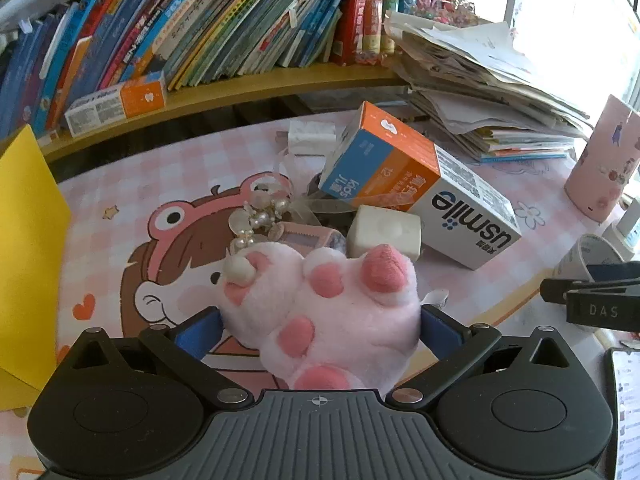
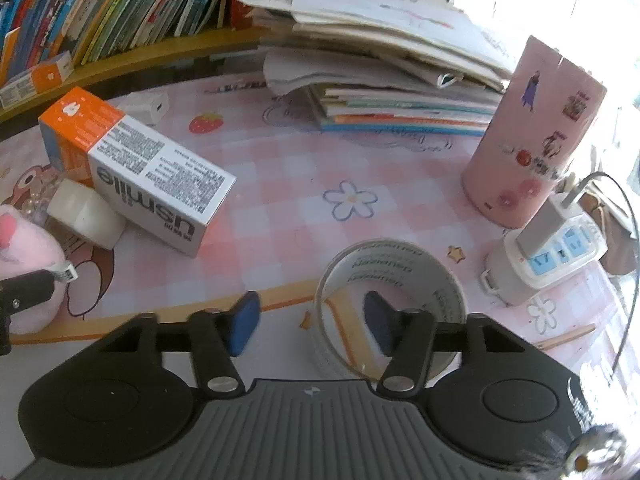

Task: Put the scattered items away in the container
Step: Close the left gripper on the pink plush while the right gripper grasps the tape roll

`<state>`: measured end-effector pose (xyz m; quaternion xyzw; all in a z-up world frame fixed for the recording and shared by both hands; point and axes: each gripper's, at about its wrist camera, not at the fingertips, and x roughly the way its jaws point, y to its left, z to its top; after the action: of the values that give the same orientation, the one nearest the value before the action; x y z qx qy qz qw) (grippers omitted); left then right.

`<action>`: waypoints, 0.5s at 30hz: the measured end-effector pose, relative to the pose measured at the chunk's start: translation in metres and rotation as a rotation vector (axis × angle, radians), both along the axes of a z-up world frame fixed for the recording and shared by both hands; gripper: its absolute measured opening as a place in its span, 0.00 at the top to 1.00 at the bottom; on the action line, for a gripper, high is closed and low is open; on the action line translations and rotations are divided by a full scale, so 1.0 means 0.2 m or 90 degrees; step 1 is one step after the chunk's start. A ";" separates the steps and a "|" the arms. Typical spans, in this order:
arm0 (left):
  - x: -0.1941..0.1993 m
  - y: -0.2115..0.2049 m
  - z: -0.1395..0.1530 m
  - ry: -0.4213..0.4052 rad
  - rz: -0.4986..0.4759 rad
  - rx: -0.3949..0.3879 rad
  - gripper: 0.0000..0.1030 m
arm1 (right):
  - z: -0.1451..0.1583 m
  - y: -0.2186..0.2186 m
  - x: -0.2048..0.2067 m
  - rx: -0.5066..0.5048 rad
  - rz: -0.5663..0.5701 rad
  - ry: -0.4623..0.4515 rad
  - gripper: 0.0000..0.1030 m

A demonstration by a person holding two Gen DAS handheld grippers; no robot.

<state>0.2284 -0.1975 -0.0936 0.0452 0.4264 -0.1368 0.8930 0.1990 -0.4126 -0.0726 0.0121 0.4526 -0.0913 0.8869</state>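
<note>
My left gripper (image 1: 320, 328) is shut on a pink plush paw (image 1: 332, 300), held just above the desk mat. Beyond it lie a pearl hair piece (image 1: 256, 216), a small pink device (image 1: 308, 238), a white square block (image 1: 384, 232) and an orange-and-white usmile box (image 1: 420, 184). My right gripper (image 2: 312, 320) is open over a roll of clear tape (image 2: 400, 264). One blue pad (image 2: 378, 326) is inside the ring, the other (image 2: 244, 326) stands outside, clear of the roll's wall. A yellow container (image 1: 28, 240) stands at the left edge.
A tall pink sticker-covered cylinder (image 2: 532, 140) and a white power strip (image 2: 560, 252) stand at the right. A heap of papers and books (image 2: 392, 60) fills the back, under a bookshelf (image 1: 200, 40). A white plug adapter (image 2: 150, 108) lies behind the box. A pencil (image 2: 568, 338) lies near the right edge.
</note>
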 end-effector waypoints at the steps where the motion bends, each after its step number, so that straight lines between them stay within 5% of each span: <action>1: 0.00 0.00 0.00 0.002 -0.001 -0.002 0.00 | 0.00 0.00 0.00 0.004 0.003 0.002 0.58; 11: -0.02 0.08 0.01 0.021 0.016 -0.051 0.13 | 0.02 0.07 -0.01 0.049 0.038 0.001 0.92; 15: -0.06 0.11 0.03 0.020 0.020 -0.046 0.18 | 0.06 0.11 -0.04 0.065 0.066 -0.010 0.94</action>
<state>0.2168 -0.1752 -0.0886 0.0040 0.4359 -0.1385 0.8893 0.1917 -0.3900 -0.0615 0.0343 0.4499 -0.0220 0.8922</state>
